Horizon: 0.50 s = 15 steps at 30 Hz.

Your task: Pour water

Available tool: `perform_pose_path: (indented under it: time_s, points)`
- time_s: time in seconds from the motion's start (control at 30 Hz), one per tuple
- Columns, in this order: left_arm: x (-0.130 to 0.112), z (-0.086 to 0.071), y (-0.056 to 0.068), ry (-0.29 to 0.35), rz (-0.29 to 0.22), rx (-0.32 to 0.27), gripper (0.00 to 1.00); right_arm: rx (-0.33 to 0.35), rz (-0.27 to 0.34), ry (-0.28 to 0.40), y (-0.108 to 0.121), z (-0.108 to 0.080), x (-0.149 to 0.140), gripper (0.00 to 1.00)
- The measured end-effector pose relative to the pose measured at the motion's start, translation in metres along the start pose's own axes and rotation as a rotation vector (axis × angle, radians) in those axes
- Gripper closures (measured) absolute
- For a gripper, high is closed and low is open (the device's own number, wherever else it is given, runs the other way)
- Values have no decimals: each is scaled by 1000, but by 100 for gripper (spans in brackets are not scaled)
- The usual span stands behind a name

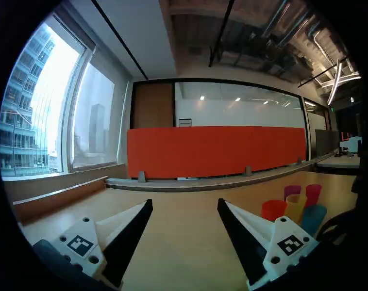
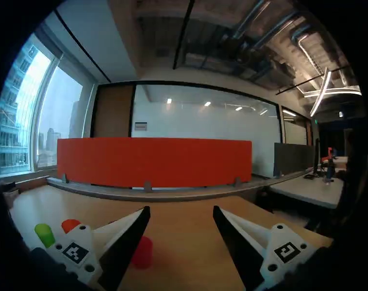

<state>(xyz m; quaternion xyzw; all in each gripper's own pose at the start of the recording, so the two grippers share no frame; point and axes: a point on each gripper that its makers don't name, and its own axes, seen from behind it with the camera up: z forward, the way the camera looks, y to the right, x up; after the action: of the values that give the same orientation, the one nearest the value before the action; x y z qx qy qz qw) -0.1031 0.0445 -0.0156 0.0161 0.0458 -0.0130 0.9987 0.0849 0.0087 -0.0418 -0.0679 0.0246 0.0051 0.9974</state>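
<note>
Well, the wooden desk (image 1: 184,252) runs wide under both claws, and the orange divider (image 1: 215,150) standing along its far edge is my reference for everything else. Both cameras face that divider almost square on. The left gripper (image 1: 184,202) hangs released, its fingers spread wide with bare desk between them, aimed at the divider's middle. The right gripper (image 2: 180,209) is just as slack and empty, aimed a little right of the divider's middle. What matters to me is the sideways offset. In the left gripper view a cluster of cups (image 1: 295,206) stands on my side of the divider, below its right end, outboard of my right finger, with the blue cup (image 1: 314,218) nearest that finger. In the right gripper view the cups stand below the divider's left half. The red cup (image 2: 142,252) is half hidden behind my left finger and peeks into the gap. The orange-red cup (image 2: 70,224) and the green cup (image 2: 44,234) stand farther toward the divider's left end. Every cup stands upright, so I judge a side-on grasp suits. The left claw would need to swing right, while the right claw seems closer to a cup, namely the red one. I cannot tell which cup holds water.
</note>
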Motion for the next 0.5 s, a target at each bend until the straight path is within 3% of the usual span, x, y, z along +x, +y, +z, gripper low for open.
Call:
perform_pose_path:
  time_s: [0.5]
  points:
    - [-19,-1,-7,-27,-22,9,1,6,-9,4,-5,0,7,0]
